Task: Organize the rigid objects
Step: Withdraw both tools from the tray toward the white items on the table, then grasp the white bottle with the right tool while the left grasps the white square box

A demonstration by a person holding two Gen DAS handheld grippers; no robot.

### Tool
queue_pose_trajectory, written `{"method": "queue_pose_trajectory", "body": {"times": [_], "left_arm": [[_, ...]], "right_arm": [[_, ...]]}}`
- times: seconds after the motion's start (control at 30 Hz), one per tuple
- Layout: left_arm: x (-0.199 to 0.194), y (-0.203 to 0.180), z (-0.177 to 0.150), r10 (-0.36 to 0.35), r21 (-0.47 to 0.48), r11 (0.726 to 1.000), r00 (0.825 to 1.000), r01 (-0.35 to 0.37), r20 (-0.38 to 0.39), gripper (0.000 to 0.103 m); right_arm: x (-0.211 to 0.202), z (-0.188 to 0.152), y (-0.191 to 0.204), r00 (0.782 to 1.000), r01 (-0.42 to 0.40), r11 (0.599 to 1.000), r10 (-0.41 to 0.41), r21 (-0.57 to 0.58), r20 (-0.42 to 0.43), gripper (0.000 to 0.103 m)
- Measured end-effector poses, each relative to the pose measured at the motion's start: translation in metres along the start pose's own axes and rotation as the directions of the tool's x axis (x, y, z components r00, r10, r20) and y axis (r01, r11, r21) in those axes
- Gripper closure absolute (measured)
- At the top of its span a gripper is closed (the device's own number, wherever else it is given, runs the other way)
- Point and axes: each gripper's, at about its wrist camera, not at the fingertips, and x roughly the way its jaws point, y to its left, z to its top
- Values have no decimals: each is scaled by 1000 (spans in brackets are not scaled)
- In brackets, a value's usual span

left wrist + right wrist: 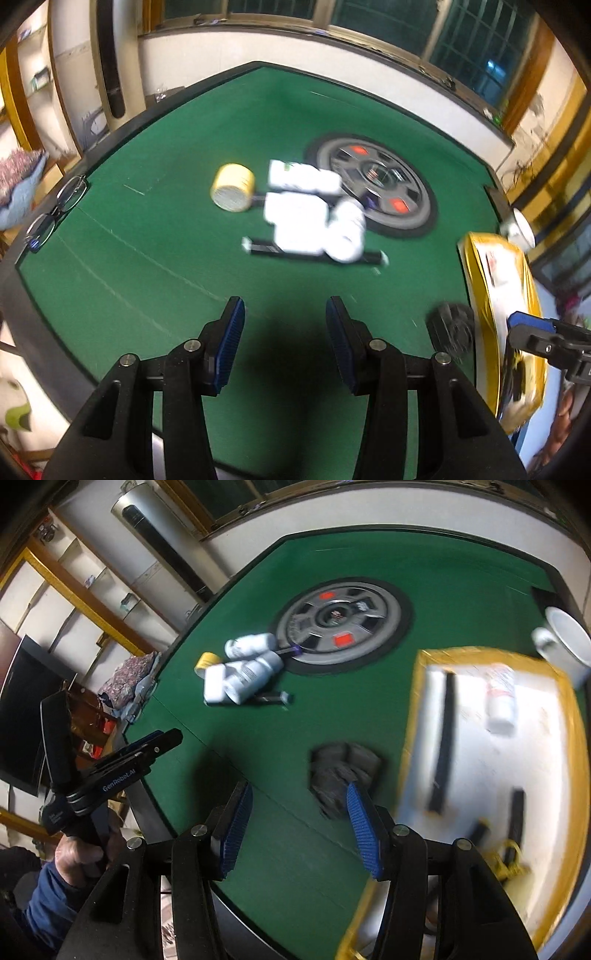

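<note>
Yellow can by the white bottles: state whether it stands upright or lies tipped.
Tipped. The yellow can lies on its side on the green table, round end facing the camera.

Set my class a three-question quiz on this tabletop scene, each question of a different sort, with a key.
1. True or false: the yellow can stands upright on the green table.
2. Multiple choice: what does the yellow-edged tray already hold? A) a white bottle and black sticks B) the spectacles C) the grey wheel
3. Short answer: is anything between the blue fingers of the left gripper or of the right gripper?

Key
1. False: it lies on its side beside the white bottles.
2. A: a white bottle and black sticks.
3. No, both stand open and empty.
</note>
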Motion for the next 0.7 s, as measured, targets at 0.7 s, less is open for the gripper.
{"method": "queue_pose_trajectory", "body": {"times": [0.7], "left_arm": [[87,35,48,-37,41,998,990,43,-133,57]], "right_arm": [[167,98,45,986,69,991,-51,114,-157,51]]}}
